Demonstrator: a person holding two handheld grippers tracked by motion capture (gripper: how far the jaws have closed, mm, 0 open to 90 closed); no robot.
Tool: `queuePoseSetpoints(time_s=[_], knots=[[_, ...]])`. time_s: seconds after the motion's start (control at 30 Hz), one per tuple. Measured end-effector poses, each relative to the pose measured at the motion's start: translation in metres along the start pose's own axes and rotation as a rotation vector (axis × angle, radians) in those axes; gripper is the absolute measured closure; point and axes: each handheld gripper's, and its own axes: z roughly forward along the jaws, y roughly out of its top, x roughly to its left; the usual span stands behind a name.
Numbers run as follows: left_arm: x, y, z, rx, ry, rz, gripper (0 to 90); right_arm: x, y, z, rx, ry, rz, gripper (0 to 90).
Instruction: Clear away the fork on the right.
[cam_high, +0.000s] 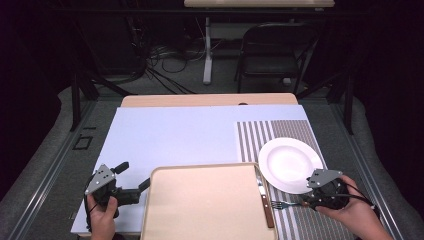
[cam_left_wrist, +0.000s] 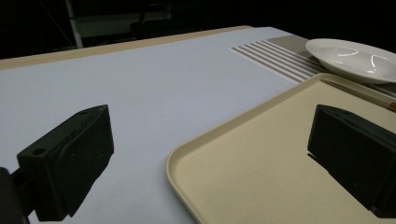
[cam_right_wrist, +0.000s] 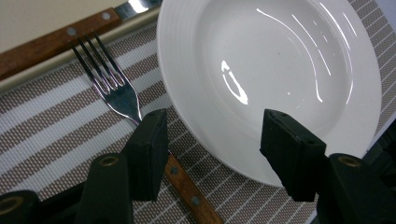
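From above, the worktop (cam_high: 175, 135) is carrying a beige tray (cam_high: 205, 205) near the person's edge, and a striped mat (cam_high: 280, 132) is lying to its right. A white plate (cam_high: 287, 162) is sitting on that mat. A knife (cam_high: 264, 197) with a wooden handle is resting along the tray's right rim, and a fork (cam_high: 285, 204) is lying on the mat just beside it, below the plate. The right tool (cam_high: 306, 200) is hovering at the fork's handle end, close to the plate's near rim. The left tool (cam_high: 134, 179) is waiting at the tray's left edge.

Along the left tool (cam_left_wrist: 205, 158), the jaws are standing wide apart with nothing between them; one is hanging over the bare worktop, the other over the tray (cam_left_wrist: 261, 158).

Along the right tool (cam_right_wrist: 212, 149), the jaws are standing partly open, gripping nothing. One is sitting over the fork's (cam_right_wrist: 112, 86) wooden handle, the other over the plate (cam_right_wrist: 280, 70), so the plate's rim is lying between them.
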Motion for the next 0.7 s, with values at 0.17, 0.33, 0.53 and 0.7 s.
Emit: queuePoseSetpoints(time_s=[0.17, 0.33, 0.53, 0.7], knots=[[0.0001, 0.0, 0.0004, -0.002, 0.0, -0.003, 0.4, 0.0008, 0.0013, 0.0015, 0.075, 0.0, -0.069, 44.2], [-0.0003, -0.0001, 0.0007, -0.001, 0.0, -0.001, 0.4, 0.0031, 0.0018, 0.0049, 0.046, 0.015, -0.179, 45.7], [0.0, -0.0002, 0.0006, 0.0, 0.0, -0.002, 0.4, 0.0049, 0.0018, 0.0046, 0.071, 0.036, -0.26, 45.5], [-0.0002, -0.0002, 0.0009, -0.001, 0.0, -0.001, 0.4, 0.0086, 0.0022, 0.0047, 0.089, 0.065, -0.348, 45.7]])
